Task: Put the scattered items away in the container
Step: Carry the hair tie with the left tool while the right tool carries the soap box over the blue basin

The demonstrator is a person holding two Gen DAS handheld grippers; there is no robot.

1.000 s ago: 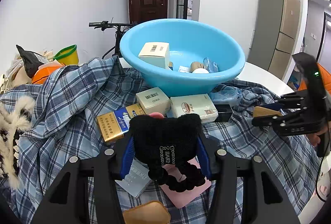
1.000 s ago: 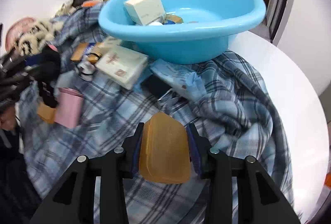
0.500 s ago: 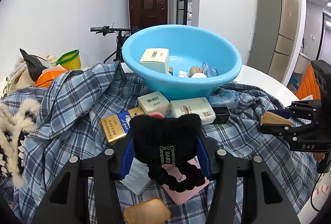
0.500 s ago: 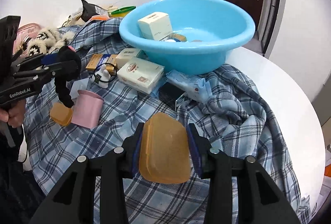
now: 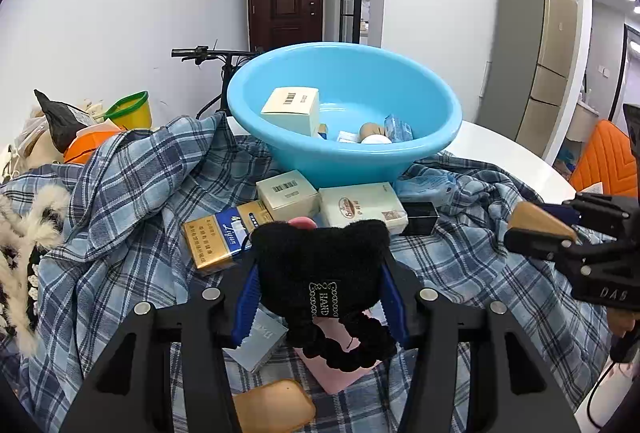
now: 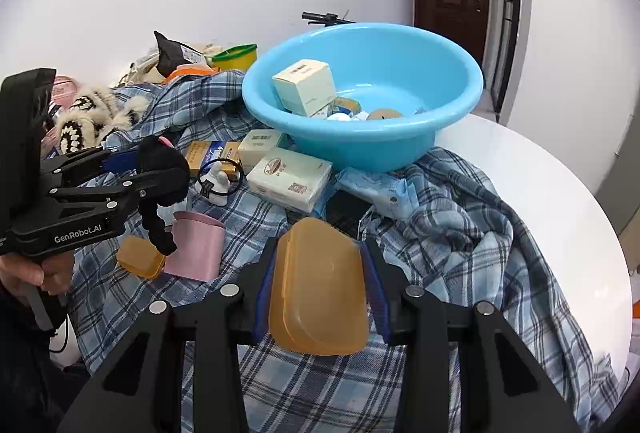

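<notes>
A blue basin (image 5: 344, 157) (image 6: 360, 149) stands on a plaid cloth and holds a cream box (image 5: 294, 111), a tape roll and small packets. My left gripper (image 5: 320, 273) (image 6: 150, 169) is shut on a black fuzzy hair tie (image 5: 324, 273), held above the cloth in front of the basin. My right gripper (image 6: 320, 281) (image 5: 540, 227) is shut on an amber plastic case (image 6: 318, 285), also lifted, to the right of the left one. Between the grippers and the basin lie cream boxes (image 5: 362, 205), a gold-blue carton (image 5: 218, 239), a pink cup (image 6: 196, 247) and a second amber case (image 6: 140, 257).
The plaid cloth (image 6: 440, 233) covers a round white table (image 6: 560, 201), bare on the right. A furry black-and-white garment (image 6: 86, 117), a yellow cup (image 5: 130, 111) and bags sit at the far left. A small white figurine with a black ring (image 6: 216, 183) lies near the boxes.
My right gripper has swung with the amber case, so the basin has shifted in its view and the left gripper came into sight there. The left gripper has stayed put with the hair tie.
</notes>
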